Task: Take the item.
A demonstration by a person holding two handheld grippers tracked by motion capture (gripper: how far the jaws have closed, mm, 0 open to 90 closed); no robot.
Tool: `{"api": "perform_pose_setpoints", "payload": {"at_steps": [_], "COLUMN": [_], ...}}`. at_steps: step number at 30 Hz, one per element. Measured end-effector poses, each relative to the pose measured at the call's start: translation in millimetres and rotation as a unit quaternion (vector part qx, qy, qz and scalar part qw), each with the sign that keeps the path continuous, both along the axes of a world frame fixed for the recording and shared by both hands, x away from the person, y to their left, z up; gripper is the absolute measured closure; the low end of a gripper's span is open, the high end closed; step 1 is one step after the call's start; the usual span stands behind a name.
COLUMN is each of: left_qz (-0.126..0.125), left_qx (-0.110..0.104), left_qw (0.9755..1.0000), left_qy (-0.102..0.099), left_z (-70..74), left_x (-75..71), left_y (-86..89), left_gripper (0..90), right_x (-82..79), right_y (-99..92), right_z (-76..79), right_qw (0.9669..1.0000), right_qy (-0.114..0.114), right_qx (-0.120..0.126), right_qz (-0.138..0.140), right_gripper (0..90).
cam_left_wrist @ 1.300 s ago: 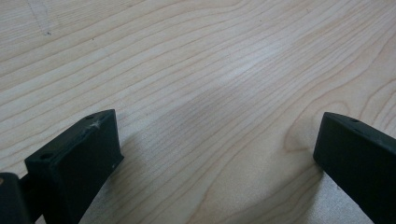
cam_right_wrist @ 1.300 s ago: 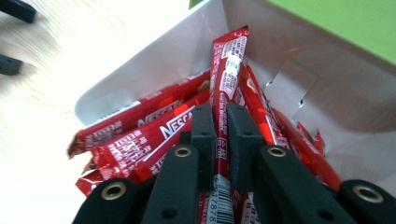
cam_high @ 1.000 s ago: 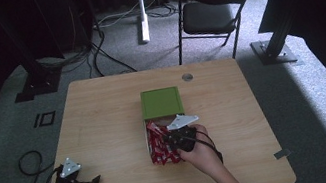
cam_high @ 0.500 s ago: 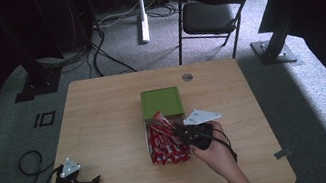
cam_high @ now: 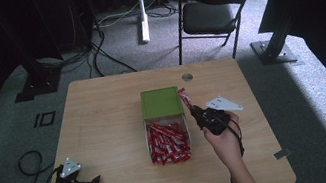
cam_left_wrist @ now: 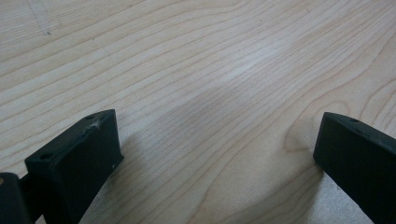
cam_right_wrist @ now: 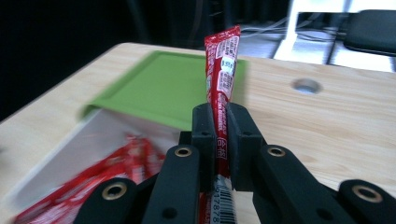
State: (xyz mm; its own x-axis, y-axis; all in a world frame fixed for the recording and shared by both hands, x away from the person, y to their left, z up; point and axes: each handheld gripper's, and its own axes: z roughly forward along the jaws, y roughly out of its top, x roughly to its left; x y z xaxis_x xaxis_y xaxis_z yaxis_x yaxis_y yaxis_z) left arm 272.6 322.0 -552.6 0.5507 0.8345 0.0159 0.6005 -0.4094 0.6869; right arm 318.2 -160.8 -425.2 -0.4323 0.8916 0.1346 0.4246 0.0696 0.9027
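Observation:
My right gripper is shut on a red stick packet, which stands up between its jaws. It hovers just right of a clear box filled with several red stick packets. A green lid lies at the box's far end. My left gripper rests at the table's near left corner. Its jaws stand wide open over bare wood, with nothing between them.
The wooden table has a round cable hole near its far edge. A black folding chair stands beyond the table. Cables and stand bases lie on the grey carpet around it.
My right gripper has lifted a red packet out of the box and carried it to the right, clear of the box. The left gripper has stayed put.

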Motion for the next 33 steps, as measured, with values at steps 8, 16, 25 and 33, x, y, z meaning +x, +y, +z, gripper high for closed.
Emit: {"api": "perform_pose_setpoints", "payload": {"at_steps": [8,16,25,33], "left_qz": [0.0,0.0,0.0,0.0], "left_qx": [-0.001,-0.002,-0.002,-0.002], "left_qw": [1.0,1.0,1.0,1.0], "left_qy": [0.001,0.001,0.001,0.002], "left_z": [0.1,0.1,0.1,0.1], "left_x": [-0.1,-0.1,-0.1,-0.1], "left_y": [0.0,0.2,0.3,0.3], "left_gripper": [1.5,1.5,1.5,1.5], "right_x": [18.6,25.0,35.3,42.4], "right_y": [-6.4,3.9,13.4,14.0], "right_z": [-42.7,-86.2,-113.6,-126.2], "right_qw": [0.9958,0.991,0.9868,0.9835], "right_qy": [0.018,0.059,0.096,0.119], "right_qx": [0.036,0.062,0.066,0.066], "right_qz": [-0.082,-0.103,-0.112,-0.119], "right_gripper": [82.7,82.7,82.6,82.3]}}
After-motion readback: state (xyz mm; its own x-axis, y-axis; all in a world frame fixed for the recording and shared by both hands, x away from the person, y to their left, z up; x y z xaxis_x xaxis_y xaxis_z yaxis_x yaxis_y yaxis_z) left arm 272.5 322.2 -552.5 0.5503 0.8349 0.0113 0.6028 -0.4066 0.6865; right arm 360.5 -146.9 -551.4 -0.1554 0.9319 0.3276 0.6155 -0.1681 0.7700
